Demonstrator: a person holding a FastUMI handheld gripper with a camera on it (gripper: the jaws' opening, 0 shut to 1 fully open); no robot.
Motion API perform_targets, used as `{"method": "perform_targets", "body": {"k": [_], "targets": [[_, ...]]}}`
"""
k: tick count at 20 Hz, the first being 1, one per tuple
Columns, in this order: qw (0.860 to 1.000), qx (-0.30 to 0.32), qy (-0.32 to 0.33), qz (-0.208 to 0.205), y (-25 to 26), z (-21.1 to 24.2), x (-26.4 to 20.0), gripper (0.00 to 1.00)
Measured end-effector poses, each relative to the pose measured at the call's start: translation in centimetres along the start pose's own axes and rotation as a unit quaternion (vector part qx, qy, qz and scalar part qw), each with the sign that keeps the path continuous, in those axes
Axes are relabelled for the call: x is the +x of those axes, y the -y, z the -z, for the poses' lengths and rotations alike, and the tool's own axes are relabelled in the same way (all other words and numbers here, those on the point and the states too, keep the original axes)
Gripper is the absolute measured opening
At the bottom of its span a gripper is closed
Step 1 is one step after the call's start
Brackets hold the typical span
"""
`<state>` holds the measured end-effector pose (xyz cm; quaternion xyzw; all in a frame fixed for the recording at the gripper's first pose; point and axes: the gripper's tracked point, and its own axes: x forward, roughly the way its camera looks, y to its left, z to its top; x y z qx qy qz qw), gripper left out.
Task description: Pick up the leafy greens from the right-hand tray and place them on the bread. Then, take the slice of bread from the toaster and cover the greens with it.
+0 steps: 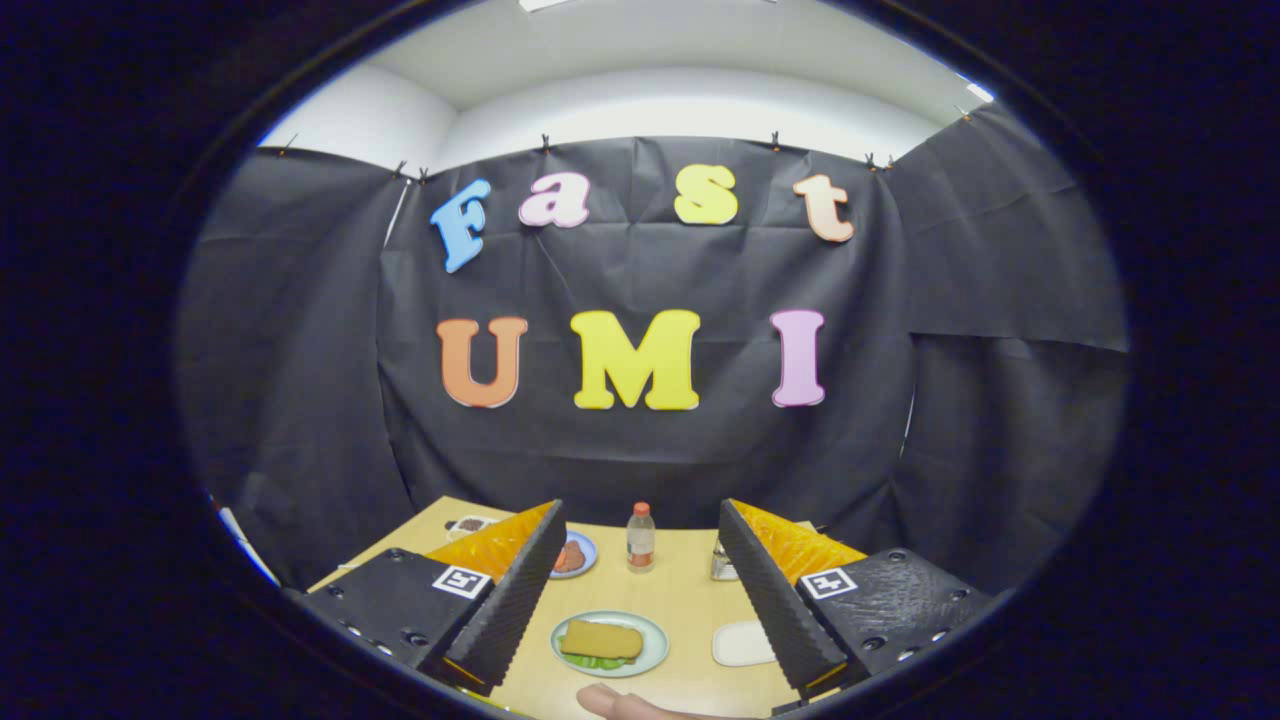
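1. Bread lies over the leafy greens on a plate, on the worktop between the fingers.
2. Gripper fingers stand wide apart, holding nothing.
3. Judgement: both steps look complete; the next move calls only for withdrawal.
4. Beyond: a bottle, a small plate. Beside the right finger: a white tray. A fingertip shows nearest.

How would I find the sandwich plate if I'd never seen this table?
Start at the light wooden table and look between the open gripper fingers. The round pale green plate lies there, nearer than the small clear bottle with an orange cap. It alone carries a tan bread slice over leafy greens.
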<state>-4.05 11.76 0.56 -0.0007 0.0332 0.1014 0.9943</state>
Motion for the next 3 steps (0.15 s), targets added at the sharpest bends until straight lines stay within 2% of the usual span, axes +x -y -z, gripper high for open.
{"method": "perform_targets", "body": {"k": [3], "targets": [[1.000, 0.004, 0.017, -0.006, 0.0, 0.1, -2.1, 0.97]]}}
